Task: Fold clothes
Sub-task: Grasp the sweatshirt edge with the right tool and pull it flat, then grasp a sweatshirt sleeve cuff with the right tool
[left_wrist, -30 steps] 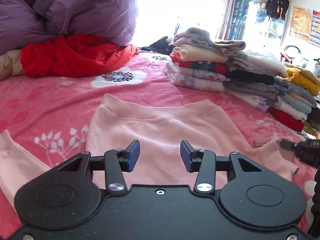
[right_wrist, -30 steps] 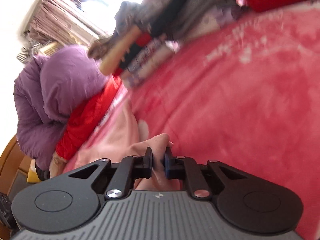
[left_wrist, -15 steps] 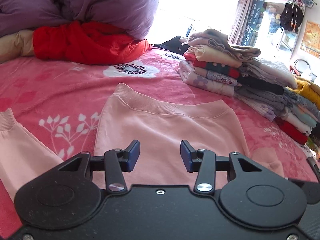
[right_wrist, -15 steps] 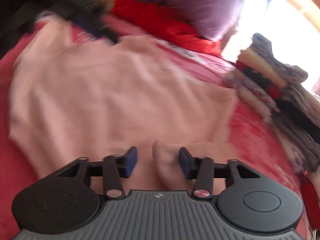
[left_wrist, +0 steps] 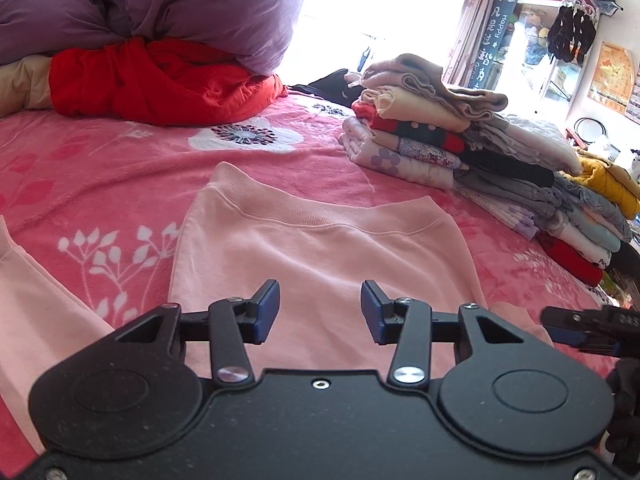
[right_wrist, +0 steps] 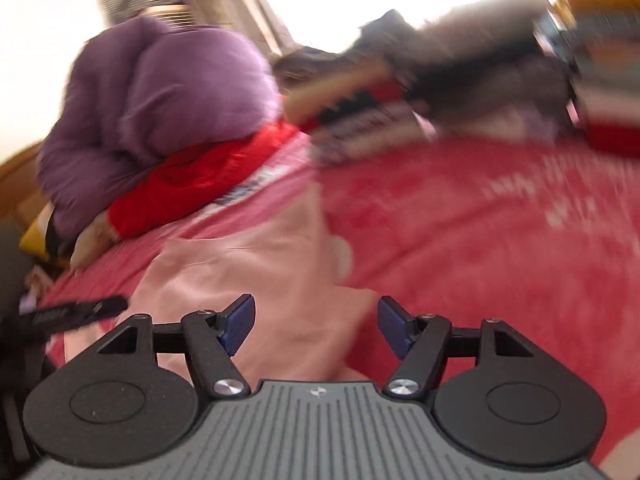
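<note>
A pale pink sweatshirt [left_wrist: 320,248] lies flat on the pink floral bedspread [left_wrist: 100,168], ribbed hem toward the far side, one sleeve [left_wrist: 28,300] spread out at the left. My left gripper [left_wrist: 320,312] is open and empty, hovering over the garment's near part. My right gripper [right_wrist: 316,324] is open and empty, over the sweatshirt's right edge [right_wrist: 260,272]; its fingertips [left_wrist: 568,320] show at the right in the left wrist view. The right wrist view is motion-blurred.
A long stack of folded clothes [left_wrist: 460,152] lies along the bed's right side. A red garment [left_wrist: 160,80] and a purple duvet [left_wrist: 180,8] are piled at the head of the bed. A shelf and curtain [left_wrist: 532,32] stand beyond.
My right gripper was shut on the pink sleeve a second ago, laid it onto the sweatshirt, opened and swung away. My left gripper stayed open, drifting slightly.
</note>
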{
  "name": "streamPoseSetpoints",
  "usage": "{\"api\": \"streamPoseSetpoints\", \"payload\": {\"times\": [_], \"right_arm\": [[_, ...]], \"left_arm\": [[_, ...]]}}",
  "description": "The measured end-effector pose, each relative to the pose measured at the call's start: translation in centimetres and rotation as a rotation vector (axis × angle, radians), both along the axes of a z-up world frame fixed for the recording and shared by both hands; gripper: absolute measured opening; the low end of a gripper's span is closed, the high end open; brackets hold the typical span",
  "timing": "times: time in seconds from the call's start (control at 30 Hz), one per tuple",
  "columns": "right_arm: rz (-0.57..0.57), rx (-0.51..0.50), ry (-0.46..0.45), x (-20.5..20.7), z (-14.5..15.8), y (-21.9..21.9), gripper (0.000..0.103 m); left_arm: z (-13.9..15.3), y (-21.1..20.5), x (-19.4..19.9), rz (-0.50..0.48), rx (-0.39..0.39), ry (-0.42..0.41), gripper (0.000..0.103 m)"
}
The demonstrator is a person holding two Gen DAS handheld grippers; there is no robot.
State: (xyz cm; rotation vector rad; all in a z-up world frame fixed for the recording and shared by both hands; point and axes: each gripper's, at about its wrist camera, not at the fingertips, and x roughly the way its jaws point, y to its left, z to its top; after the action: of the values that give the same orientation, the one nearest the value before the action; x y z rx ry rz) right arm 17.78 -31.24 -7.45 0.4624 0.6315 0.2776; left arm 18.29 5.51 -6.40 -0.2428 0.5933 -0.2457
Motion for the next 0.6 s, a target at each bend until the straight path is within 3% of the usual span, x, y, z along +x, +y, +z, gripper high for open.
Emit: {"api": "streamPoseSetpoints", "payload": {"times": [0.1,0.17,0.2,0.23,0.33,0.47,0.6], "right_arm": [[-0.018,0.138,0.071,2.1,-2.2,-1.5,0.068],[0.002,0.146,0.051,2.4,-2.6,-1.1,0.057],[0.019,0.145,0.037,2.5,-2.7,-0.8,0.024],[0.025,0.15,0.026,2.2,-2.7,-0.6,0.009],[0.007,0.175,-0.035,0.2,-1.9,-1.6,0.009],[-0.101,0.199,-0.148,-1.2,0.0,-5.4,0.009],[-0.224,0.154,-0.192,-0.9,0.9,-9.2,0.009]], "left_arm": [[-0.4,-0.5,0.2,-0.011,0.013,0.013,0.044],[-0.8,-0.8,0.4,-0.017,0.025,0.021,0.044],[-0.9,-0.9,0.5,-0.019,0.029,0.024,0.044],[-1.0,-0.9,0.5,-0.019,0.033,0.027,0.044],[-1.3,-1.1,0.7,-0.022,0.04,0.032,0.044],[-1.4,-1.3,0.7,-0.033,0.045,0.029,0.044],[-1.6,-1.5,0.6,-0.044,0.06,0.03,0.044]]}}
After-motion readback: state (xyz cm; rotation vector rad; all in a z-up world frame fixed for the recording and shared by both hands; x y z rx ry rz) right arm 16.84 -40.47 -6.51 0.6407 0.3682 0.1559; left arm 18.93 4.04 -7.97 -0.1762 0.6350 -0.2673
